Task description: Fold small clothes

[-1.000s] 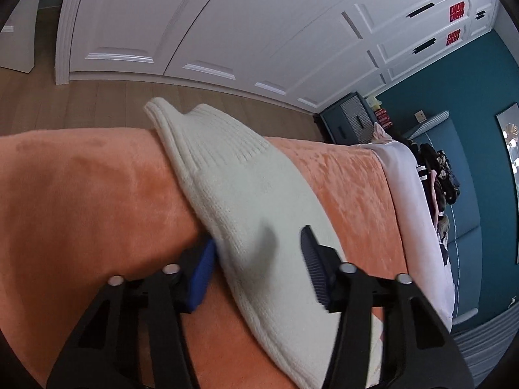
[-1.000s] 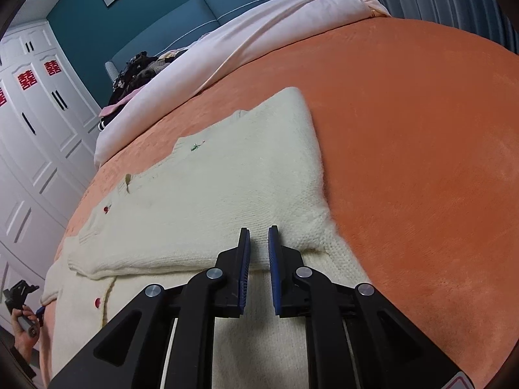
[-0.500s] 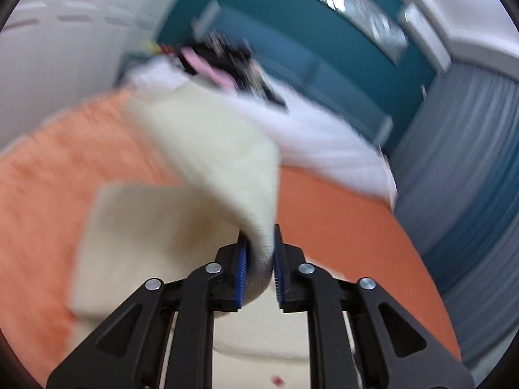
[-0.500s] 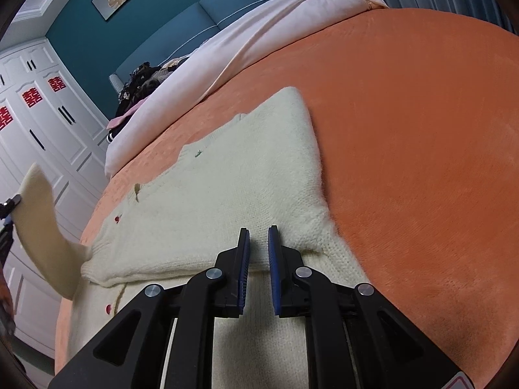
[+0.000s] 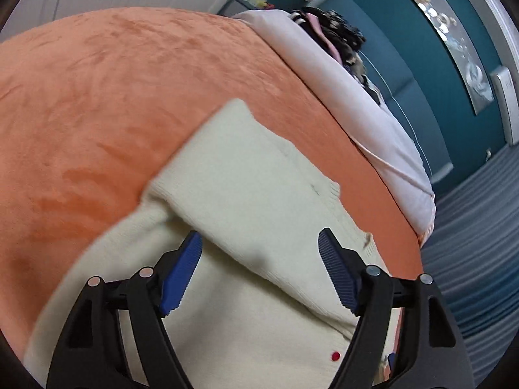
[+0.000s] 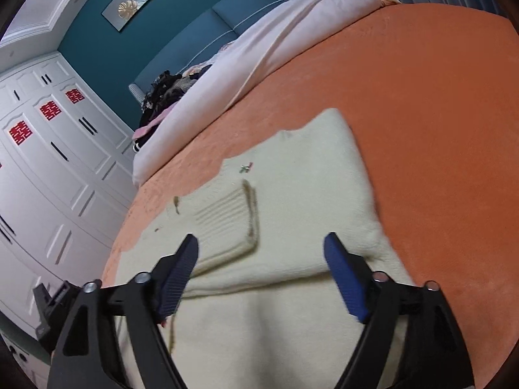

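A cream knit cardigan (image 6: 292, 214) lies flat on the orange bed cover, both sleeves folded inward across its body. One ribbed cuff (image 6: 230, 214) rests on top near the middle; a small red button (image 5: 335, 355) shows at the near edge.

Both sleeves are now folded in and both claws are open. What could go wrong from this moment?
1. The folded sleeve cuff lies loose on the cream knitted cardigan; a careless grab may unfold it.
2. The left claw and right claw may also pinch the plush orange blanket.
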A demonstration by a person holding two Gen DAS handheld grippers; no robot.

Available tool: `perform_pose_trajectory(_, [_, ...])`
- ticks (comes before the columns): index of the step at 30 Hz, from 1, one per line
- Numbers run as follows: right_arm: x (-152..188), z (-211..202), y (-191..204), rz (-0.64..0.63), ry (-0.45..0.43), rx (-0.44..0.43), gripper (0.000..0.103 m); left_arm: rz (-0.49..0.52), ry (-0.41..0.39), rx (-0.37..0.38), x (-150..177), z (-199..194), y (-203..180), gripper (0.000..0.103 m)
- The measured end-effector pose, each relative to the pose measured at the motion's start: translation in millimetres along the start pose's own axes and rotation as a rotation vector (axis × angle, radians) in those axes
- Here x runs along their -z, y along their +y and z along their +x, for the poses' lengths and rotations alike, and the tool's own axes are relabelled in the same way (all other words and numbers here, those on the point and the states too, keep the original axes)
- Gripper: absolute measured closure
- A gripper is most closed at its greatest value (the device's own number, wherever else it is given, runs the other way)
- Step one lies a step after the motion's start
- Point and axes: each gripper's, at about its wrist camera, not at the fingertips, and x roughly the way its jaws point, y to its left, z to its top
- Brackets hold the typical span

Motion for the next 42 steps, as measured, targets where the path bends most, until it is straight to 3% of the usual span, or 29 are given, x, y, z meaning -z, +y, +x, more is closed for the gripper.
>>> perform_pose_trajectory(2, [0,27,10,-0.007,0.093,0.024,0.017,-0.112,0.025,-0.004,-9,5,26,0.032])
perform_pose_trajectory(5, [1,54,30,-0.096,0.117,0.107,0.02,-0.233,0.024,0.03,-16,8,38,0.042])
perform_pose_trajectory(6, [-2,61,37,-0.118,0.146,0.104,0.047,-0.238,0.019,0.026,-18,7,35,0.046])
perform_pose_trajectory(7, [-8,66,45,-0.134,0.174,0.116,0.09,-0.241,0.01,0.021,-20,6,31,0.062])
perform_pose_trajectory(8, [-17,61,55,-0.139,0.152,0.092,0.091,-0.235,-0.01,0.059,-24,3,27,0.085])
perform_pose_trajectory(9, [-28,47,66,-0.139,0.088,0.014,0.092,-0.215,-0.029,0.075,-27,-1,23,0.089])
perform_pose_trajectory(11, [-42,17,82,-0.158,-0.008,-0.063,0.093,-0.169,-0.072,0.102,-34,-9,12,0.088])
perform_pose_trajectory(13, [-43,1,81,-0.184,-0.076,-0.067,0.093,-0.102,-0.079,0.069,-29,-9,9,0.088])
perform_pose_trajectory(15, [-35,25,54,-0.175,0.006,0.032,0.094,-0.057,-0.048,0.01,-19,5,16,0.086])
perform_pose_trajectory(17, [-11,73,9,-0.101,0.204,0.14,0.094,-0.05,-0.009,-0.04,-3,22,35,0.093])
perform_pose_trajectory(19, [-10,63,0,-0.075,0.136,0.068,0.096,0.034,-0.067,-0.018,6,18,34,0.093])
perform_pose_trajectory(22, [-18,43,12,-0.047,0.058,0.159,0.085,0.061,-0.084,-0.032,10,18,29,0.092])
perform_pose_trajectory(25, [-20,30,48,-0.089,-0.016,0.082,0.084,0.08,-0.114,-0.021,15,18,30,0.092])
perform_pose_trajectory(30, [-1,111,164,-0.295,0.185,-0.123,0.084,0.079,-0.124,-0.005,18,18,34,0.092])
perform_pose_trajectory(34, [27,196,213,-0.382,0.329,-0.091,0.084,0.087,-0.131,0.0,19,18,36,0.092])
perform_pose_trajectory(35, [33,207,211,-0.393,0.347,-0.062,0.084,0.087,-0.132,0.004,20,19,37,0.092])
perform_pose_trajectory(36, [33,210,205,-0.4,0.337,-0.042,0.097,0.088,-0.133,0.008,20,19,38,0.091])
perform_pose_trajectory(37, [31,207,194,-0.392,0.322,-0.049,0.103,0.088,-0.134,0.013,20,19,38,0.091])
perform_pose_trajectory(42, [-28,152,74,-0.134,0.176,0.069,0.103,0.099,-0.137,0.023,22,20,39,0.09])
